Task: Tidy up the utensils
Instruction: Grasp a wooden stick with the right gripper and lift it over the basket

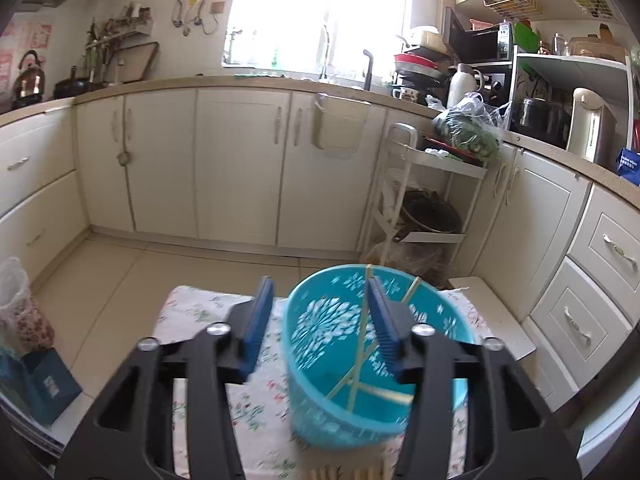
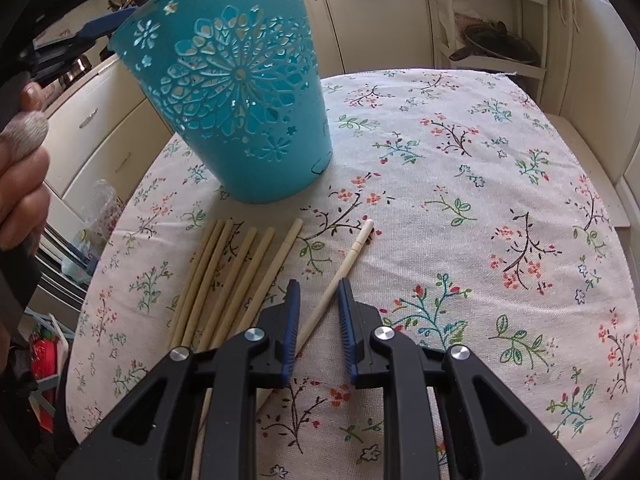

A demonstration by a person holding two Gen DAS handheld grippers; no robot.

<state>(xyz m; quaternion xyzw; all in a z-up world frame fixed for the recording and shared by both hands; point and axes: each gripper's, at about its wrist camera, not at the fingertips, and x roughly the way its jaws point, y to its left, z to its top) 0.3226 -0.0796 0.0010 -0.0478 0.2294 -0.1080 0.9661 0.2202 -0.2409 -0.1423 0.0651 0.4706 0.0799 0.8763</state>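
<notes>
Cream kitchen cabinets [image 1: 240,160] ring a small bench covered by a floral cloth [image 2: 460,168], where the work sits. Seen from the right wrist, the right tool [image 2: 318,300] has its blue-padded fingers spread, straddling the lower part of a pale single chopstick [image 2: 352,258] that lies on the cloth and slants up to the right; neither pad visibly presses it. Just left of that lies a bundle of bamboo chopsticks [image 2: 228,276], side by side. Beyond them stands the turquoise cut-out basket [image 2: 240,92], tilted, its base on the cloth; this view shows only the outer wall with its flower pattern. At the left edge a hand [image 2: 22,176] grips a black handle. The left wrist view gives what that one cannot: the basket's inside, where several chopsticks in the basket [image 1: 360,352] lean against the wall. There the left tool [image 1: 320,316] is spread wide, one finger outside the basket's rim and the other over its mouth, holding nothing.
</notes>
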